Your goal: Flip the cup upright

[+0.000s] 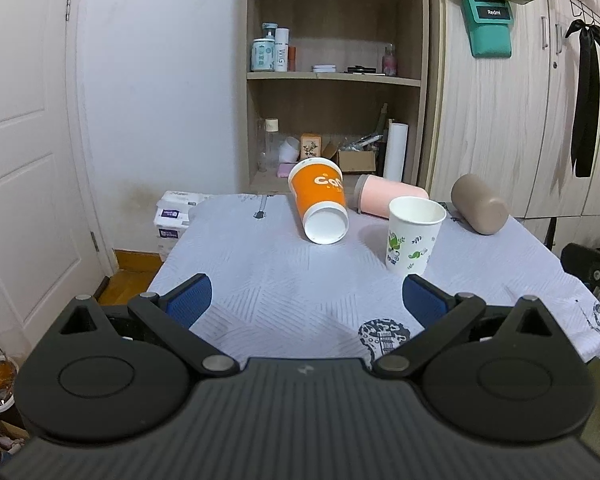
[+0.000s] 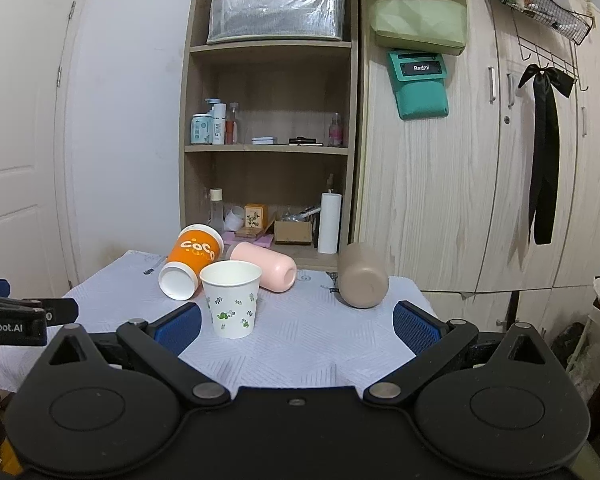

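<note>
The left gripper [image 1: 307, 300] is sitting closest to the camera, with its two blue pads spread wide apart and nothing between them. The right gripper [image 2: 297, 323] is doing the same, wide apart and holding nothing. Both are hanging over the near edge of the table [image 1: 284, 280], which is wearing a pale cloth with line patterns. A white paper cup [image 1: 414, 235] with little green pictures is standing upright, just past the left gripper's right pad. Behind it, an orange cup [image 1: 320, 200] is lying on its side with its white bottom facing the camera. A pink cup [image 1: 388, 196] is lying on its side right beside the orange one. A brown cup [image 1: 480, 210] is lying on its side too, off to the right, apart from the others. A wooden shelf [image 1: 334, 76] is standing behind the table.
</note>
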Tool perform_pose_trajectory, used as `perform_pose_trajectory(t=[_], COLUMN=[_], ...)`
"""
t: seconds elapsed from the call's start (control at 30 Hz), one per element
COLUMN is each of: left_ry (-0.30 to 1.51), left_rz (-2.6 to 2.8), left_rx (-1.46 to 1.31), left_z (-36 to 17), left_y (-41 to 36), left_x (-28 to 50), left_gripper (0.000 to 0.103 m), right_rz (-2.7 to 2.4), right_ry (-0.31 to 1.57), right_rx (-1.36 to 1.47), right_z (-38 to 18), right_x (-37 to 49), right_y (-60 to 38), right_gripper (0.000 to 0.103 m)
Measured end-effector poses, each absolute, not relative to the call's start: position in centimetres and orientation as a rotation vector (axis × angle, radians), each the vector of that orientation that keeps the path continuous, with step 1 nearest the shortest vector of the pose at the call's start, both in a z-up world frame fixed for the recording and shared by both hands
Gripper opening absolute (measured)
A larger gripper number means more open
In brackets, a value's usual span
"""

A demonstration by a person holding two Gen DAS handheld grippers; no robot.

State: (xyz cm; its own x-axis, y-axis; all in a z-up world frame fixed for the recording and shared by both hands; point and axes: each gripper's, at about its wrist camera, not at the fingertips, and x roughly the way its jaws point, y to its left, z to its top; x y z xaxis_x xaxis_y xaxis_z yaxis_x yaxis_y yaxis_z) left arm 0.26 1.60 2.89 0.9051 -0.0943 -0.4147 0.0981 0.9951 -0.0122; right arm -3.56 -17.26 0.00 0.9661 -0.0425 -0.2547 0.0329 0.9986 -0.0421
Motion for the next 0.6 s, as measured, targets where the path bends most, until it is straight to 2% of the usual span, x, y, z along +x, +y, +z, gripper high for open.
perform_pose_trajectory(t=[0.6], left_ry=[0.505], left_rz=[-0.029], left_rx=[0.034], left_z=[2.2], left_y=[1.0], left_x=[1.5], left_gripper=[0.103], right_rz=[-0.04], right_ry=[0.286], right_rx=[-0.027], right_z=[-0.3], right_x=[-3.2], right_y=[-17.0], right_gripper=[0.103])
